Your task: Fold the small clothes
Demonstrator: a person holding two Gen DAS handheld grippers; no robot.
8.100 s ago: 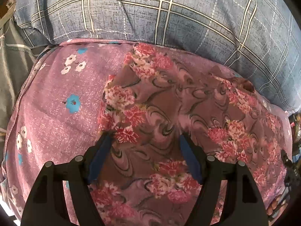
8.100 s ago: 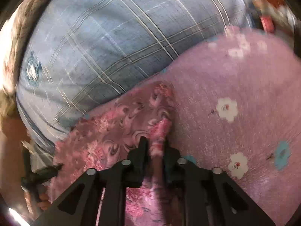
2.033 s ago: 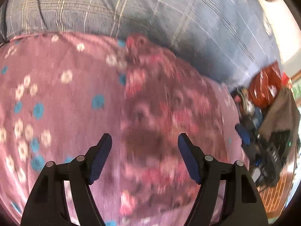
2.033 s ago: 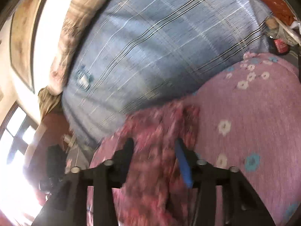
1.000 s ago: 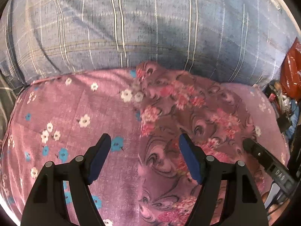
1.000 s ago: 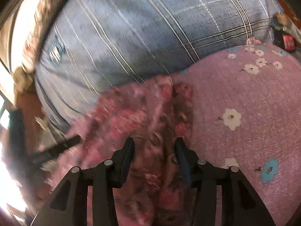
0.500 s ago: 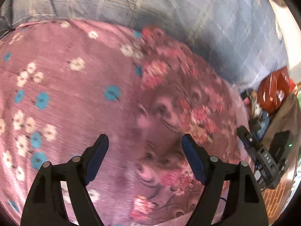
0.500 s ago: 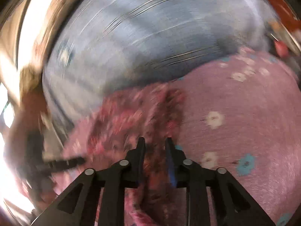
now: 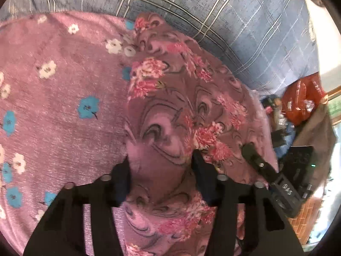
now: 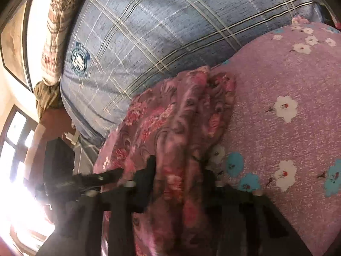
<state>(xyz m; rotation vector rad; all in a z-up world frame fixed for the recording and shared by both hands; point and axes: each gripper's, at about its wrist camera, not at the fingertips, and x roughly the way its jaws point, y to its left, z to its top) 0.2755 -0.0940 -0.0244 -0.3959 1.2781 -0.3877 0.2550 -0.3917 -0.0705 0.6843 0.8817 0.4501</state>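
A small mauve garment with pink flowers and dark swirls (image 9: 181, 111) lies on a pink flowered blanket (image 9: 53, 98). My left gripper (image 9: 161, 162) is open with its jaws astride a raised fold of the cloth. In the right wrist view the same garment (image 10: 183, 115) is bunched into ridges, and my right gripper (image 10: 179, 166) is open around its near part. The right gripper's black tip (image 9: 253, 155) shows at the garment's right edge in the left wrist view. The left gripper (image 10: 102, 177) shows at the left in the right wrist view.
A blue-grey plaid quilt (image 9: 213, 10) lies behind the blanket, also in the right wrist view (image 10: 162, 27). An orange bag (image 9: 302, 100) and dark clutter stand off the bed's right side. A window (image 10: 15, 147) glares at the left.
My left gripper has dropped down onto the garment, its jaws now around a fold. My right gripper, narrowed half a second ago, has opened wider around the bunched cloth.
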